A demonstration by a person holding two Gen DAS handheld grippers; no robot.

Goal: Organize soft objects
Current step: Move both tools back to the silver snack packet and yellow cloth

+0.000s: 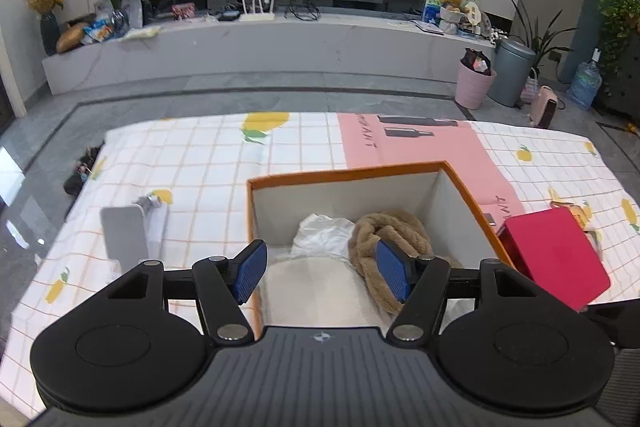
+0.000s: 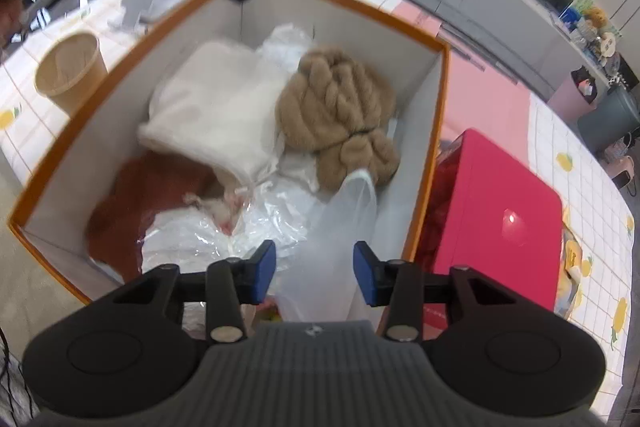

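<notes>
Two matching handheld grippers, black and grey with blue pads

The left gripper (image 1: 321, 269) had a ribbed grey body bearing a small round emblem, two black discs beside it, and black linkage arms pinned with silver screws; its fingers (image 1: 253, 270) carried ridged blue pads. The right gripper (image 2: 315, 273) showed the same build, with silver screws nearest the ribbed body and blue-faced fingers (image 2: 265, 273).
</notes>
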